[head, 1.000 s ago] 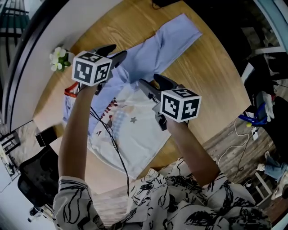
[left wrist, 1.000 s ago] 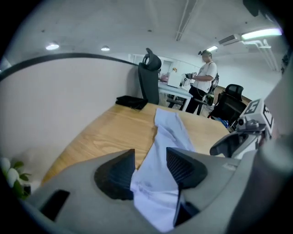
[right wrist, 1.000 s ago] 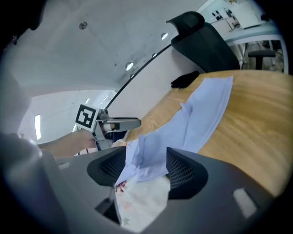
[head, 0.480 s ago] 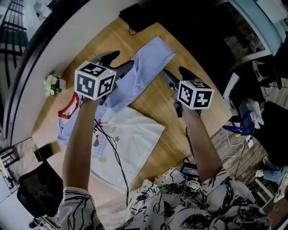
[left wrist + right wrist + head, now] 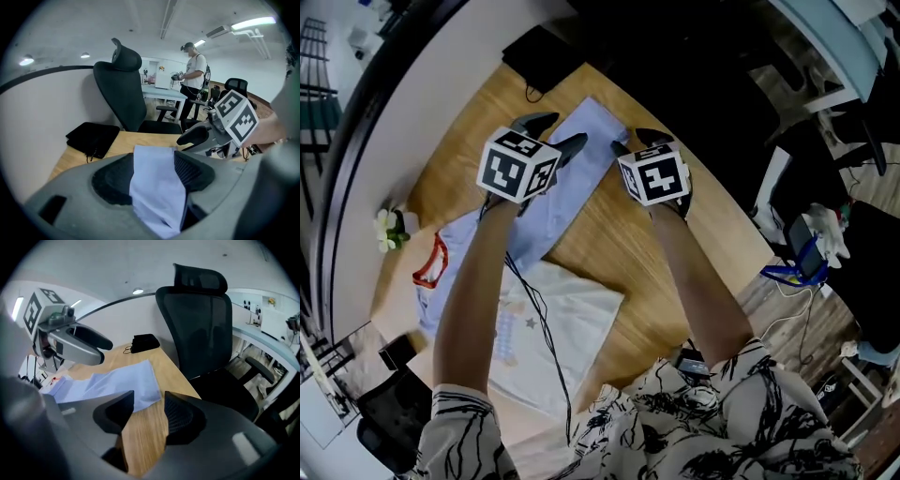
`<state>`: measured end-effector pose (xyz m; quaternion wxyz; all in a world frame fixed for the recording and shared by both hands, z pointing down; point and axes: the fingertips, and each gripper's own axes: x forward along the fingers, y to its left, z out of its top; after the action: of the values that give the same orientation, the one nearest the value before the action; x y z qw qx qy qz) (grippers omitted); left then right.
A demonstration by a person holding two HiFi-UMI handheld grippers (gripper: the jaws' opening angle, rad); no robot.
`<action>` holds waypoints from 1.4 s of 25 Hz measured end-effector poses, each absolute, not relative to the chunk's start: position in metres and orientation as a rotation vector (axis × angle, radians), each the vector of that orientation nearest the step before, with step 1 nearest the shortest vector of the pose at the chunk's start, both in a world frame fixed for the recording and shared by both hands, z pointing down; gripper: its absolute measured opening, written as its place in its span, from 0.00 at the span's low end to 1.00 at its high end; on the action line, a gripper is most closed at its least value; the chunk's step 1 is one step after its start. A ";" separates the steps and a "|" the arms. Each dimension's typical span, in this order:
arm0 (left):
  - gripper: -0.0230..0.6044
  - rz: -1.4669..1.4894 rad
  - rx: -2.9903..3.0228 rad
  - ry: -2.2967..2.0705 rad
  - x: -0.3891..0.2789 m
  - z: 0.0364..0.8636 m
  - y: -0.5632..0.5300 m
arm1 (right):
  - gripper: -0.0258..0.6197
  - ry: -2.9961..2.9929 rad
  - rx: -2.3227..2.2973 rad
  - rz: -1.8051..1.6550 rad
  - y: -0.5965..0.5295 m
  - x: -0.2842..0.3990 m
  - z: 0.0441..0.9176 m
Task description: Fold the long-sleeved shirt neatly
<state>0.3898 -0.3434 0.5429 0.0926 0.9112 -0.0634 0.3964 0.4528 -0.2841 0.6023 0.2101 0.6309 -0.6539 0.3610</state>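
**A:** On the wooden table point(image 5: 609, 220), how many garments do you count?

**B:** One. It is a single long-sleeved shirt point(image 5: 558, 323), lying flat. Its white printed body is toward the person and its red collar point(image 5: 431, 264) is off to the left. One light-blue sleeve point(image 5: 589, 127) is stretched straight toward the table's far edge.

**A:** And the tools?

**B:** Two grippers, one in each hand, each carrying one marker cube. The left gripper point(image 5: 558, 131) is over that sleeve, near its cuff end. Its two jaws stand apart. In the left gripper view the blue cloth fills the gap between them from pad to pad, but they are not closed down on it.

**A:** The right one?

**B:** The right gripper point(image 5: 637, 141) is just beside the sleeve's edge, over bare wood. Its jaws are parted as well, with only tabletop between them. The cuff's corner lies just beyond the jaw nearer the left gripper.

**A:** Are the two close together?

**B:** Near each other, side by side, not touching.

**A:** Anything else?

**B:** One black pouch point(image 5: 542, 58) with a cord lies at the table's far end. One small bunch of white flowers point(image 5: 389, 230) sits at the left edge. One high-backed black office chair point(image 5: 201, 319) stands past the table. One person point(image 5: 191, 75) stands far back in the room.
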 end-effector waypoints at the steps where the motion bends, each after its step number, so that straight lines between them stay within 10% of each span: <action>1: 0.48 1.186 2.703 -0.180 0.394 0.547 -0.346 | 0.36 -1.812 1.726 0.999 -0.288 0.453 0.606; 6: 0.45 1.211 2.679 -0.150 0.406 0.567 -0.360 | 0.10 -1.774 1.629 0.954 -0.287 0.452 0.617; 14: 0.37 1.355 2.594 -0.124 0.448 0.607 -0.378 | 0.09 -1.800 1.616 0.957 -0.285 0.454 0.617; 21: 0.08 1.408 2.521 -0.194 0.452 0.629 -0.385 | 0.09 -1.813 1.613 0.965 -0.284 0.446 0.622; 35: 0.07 0.872 2.840 -0.017 0.527 0.424 -0.375 | 0.09 -1.938 2.047 0.694 -0.286 0.527 0.438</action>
<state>0.5271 -0.3752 0.4239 0.0854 0.9525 -0.0057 0.2923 0.5272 -0.2860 0.4380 0.1189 0.7000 -0.6629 0.2375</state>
